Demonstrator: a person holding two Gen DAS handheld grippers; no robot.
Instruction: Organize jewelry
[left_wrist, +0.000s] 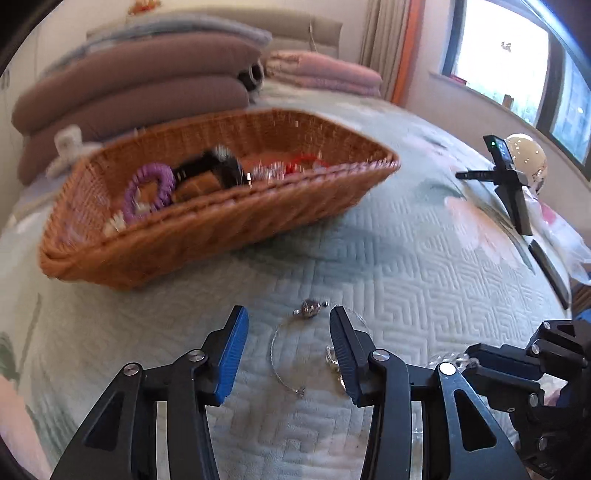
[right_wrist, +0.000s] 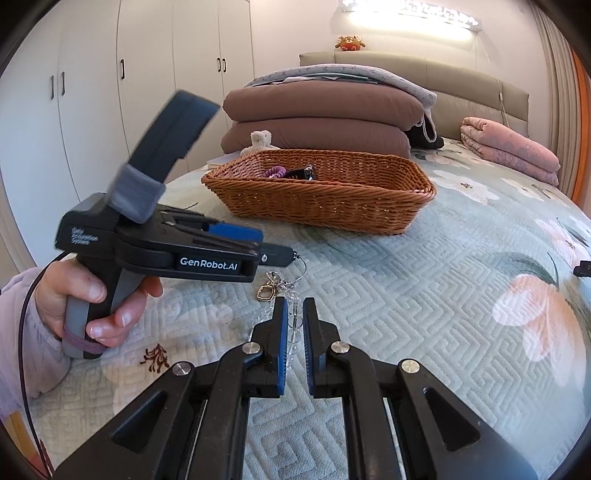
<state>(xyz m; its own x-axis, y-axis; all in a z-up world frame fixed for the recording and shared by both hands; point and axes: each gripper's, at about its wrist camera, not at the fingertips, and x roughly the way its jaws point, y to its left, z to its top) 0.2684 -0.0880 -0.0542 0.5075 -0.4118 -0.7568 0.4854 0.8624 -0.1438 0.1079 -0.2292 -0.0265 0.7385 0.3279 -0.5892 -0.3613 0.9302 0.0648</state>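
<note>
A thin silver wire bracelet (left_wrist: 275, 345) with a bead charm (left_wrist: 309, 307) lies on the green quilted bedspread (left_wrist: 424, 280). My left gripper (left_wrist: 288, 325) is open, its fingers low on either side of the bracelet. My right gripper (right_wrist: 295, 314) is nearly closed around a clear crystal bead strand (right_wrist: 294, 325); the strand sits in the narrow gap between the pads. A gold-framed pendant (right_wrist: 265, 292) lies beside it. The wicker basket (left_wrist: 207, 225) holds a purple coil hair tie (left_wrist: 149, 190), a black item and red and silver pieces. The basket also shows in the right wrist view (right_wrist: 317, 199).
Folded brown and pink quilts (right_wrist: 321, 114) are stacked behind the basket. A small white plush (right_wrist: 260, 142) sits by the basket's far side. A black device on a stand (left_wrist: 508, 181) and a plastic bag (left_wrist: 561, 236) are at the bed's right edge.
</note>
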